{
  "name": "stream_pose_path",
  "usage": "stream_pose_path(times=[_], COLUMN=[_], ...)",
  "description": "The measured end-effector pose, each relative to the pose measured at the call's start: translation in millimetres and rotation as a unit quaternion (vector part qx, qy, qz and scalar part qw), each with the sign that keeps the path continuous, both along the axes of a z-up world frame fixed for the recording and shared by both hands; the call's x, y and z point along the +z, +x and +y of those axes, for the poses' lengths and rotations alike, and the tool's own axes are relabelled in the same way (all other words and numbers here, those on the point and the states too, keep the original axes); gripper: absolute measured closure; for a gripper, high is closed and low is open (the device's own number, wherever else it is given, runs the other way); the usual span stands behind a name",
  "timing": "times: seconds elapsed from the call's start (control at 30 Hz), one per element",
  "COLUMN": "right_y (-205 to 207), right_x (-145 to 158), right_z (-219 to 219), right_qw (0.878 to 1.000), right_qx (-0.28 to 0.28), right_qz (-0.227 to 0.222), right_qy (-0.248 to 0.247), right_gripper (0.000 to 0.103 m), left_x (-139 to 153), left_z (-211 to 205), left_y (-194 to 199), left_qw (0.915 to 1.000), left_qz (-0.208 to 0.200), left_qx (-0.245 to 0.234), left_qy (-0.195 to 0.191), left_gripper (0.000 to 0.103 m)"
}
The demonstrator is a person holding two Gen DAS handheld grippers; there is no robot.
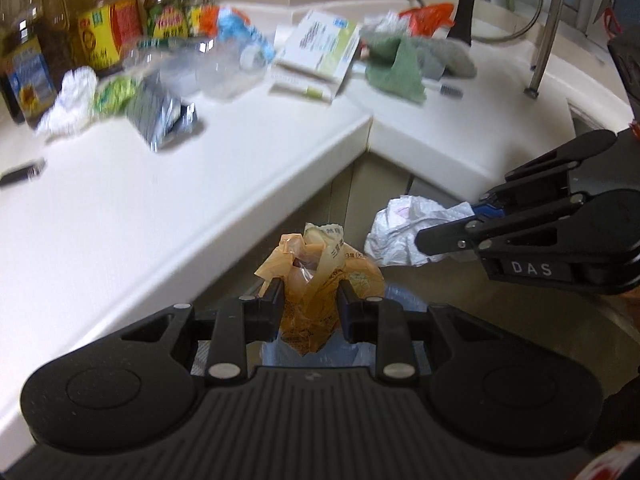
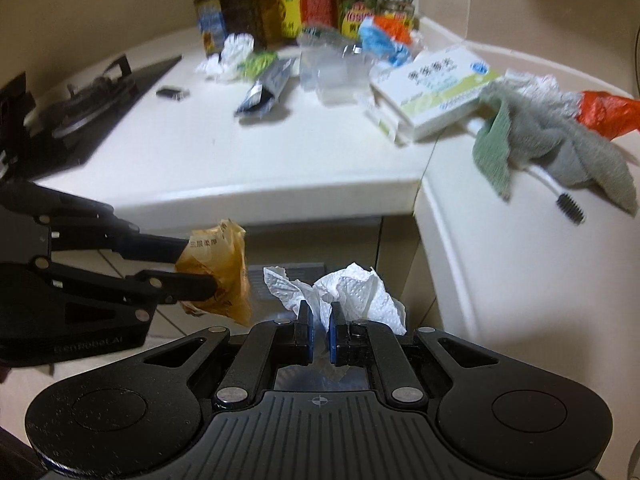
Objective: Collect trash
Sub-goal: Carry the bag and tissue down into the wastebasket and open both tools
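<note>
Both grippers are held off the near edge of the white counter [image 2: 224, 152], below its top. An orange wrapper [image 1: 316, 280] is clamped between the jaws of the left gripper [image 1: 311, 300]. A crumpled white tissue [image 2: 352, 288] is pinched in the closed right gripper [image 2: 319, 334]. Beneath the wrapper a pale blue bag [image 1: 360, 350] is partly seen. Left on the counter at the far side: a white wad [image 1: 72, 98], a foil packet [image 1: 160, 116], a clear bottle [image 1: 216, 66], a box [image 1: 320, 46], a grey cloth [image 2: 560, 148], a brush [image 2: 566, 200]
</note>
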State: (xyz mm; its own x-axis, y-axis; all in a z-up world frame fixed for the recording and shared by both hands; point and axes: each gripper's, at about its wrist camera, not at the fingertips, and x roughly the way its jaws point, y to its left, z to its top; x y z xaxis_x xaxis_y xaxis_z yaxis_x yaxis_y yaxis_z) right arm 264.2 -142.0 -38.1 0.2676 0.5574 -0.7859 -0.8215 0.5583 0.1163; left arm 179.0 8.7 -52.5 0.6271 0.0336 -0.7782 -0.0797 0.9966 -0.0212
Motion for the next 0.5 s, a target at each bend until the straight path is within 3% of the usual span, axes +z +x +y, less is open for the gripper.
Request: stream_pose_path(times=[0.23, 0.5], right_y=[-9, -13], right_x=[-44, -82], right_z=[-1, -3], right_qw=[0.998, 0.994], right_qx=[0.022, 0.048], right_qz=[0.01, 0.022], right_qy=[-0.056, -0.098], right_gripper=[0.095, 0.095], left_x=[-47, -88], left_z=[2, -1], left_y=[-1, 8], left_qw=[0.9984, 0.9957], left_qz=[0.053, 0.084], left_qx=[0.004, -0.008], left_qy=[-0.022, -0.038], left_gripper=[0.077, 0.07])
